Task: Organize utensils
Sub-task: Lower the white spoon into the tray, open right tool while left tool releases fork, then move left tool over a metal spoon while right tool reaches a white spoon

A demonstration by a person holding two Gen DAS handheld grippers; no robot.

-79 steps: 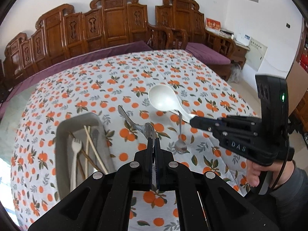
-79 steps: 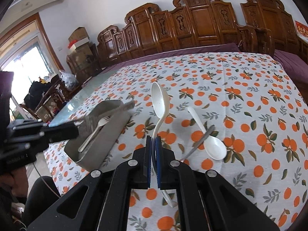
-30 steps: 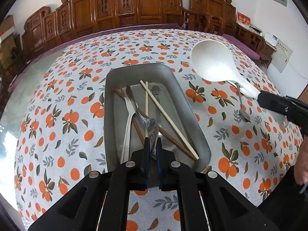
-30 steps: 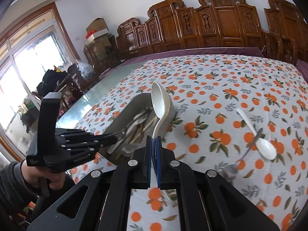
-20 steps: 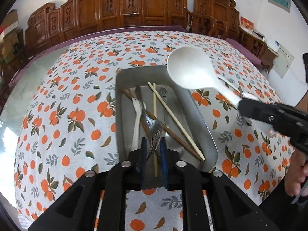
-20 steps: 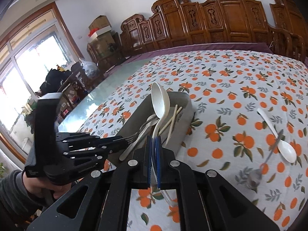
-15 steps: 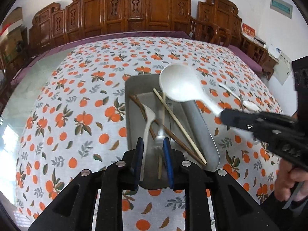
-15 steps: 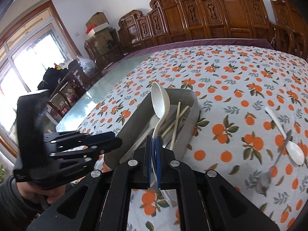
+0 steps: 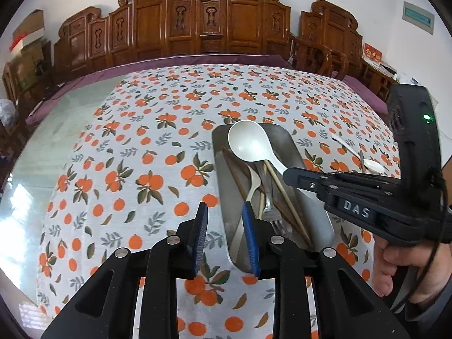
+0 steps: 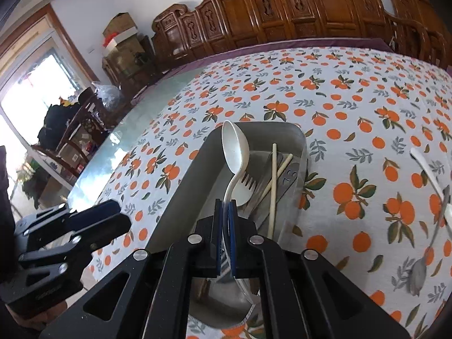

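Observation:
A grey metal tray [image 9: 291, 147] [image 10: 302, 144] lies on the orange-print tablecloth and holds a white fork [image 9: 250, 186], a metal fork, and several chopsticks [image 10: 273, 180]. My right gripper [image 10: 225, 206] is shut on a large white spoon [image 10: 234, 149] and holds it over the tray; it also shows in the left wrist view [image 9: 250, 144]. My left gripper [image 9: 224, 212] is open and empty at the tray's near left edge.
A small white spoon [image 9: 367, 162] and a metal spoon [image 10: 423, 265] lie on the cloth right of the tray. Carved wooden chairs [image 9: 214, 25] line the far side of the table. Bare glass tabletop [image 9: 48, 130] shows at the left.
My left gripper has let the metal fork go into the tray, opened, and drawn back to the left. My right gripper has carried the large white spoon over the tray.

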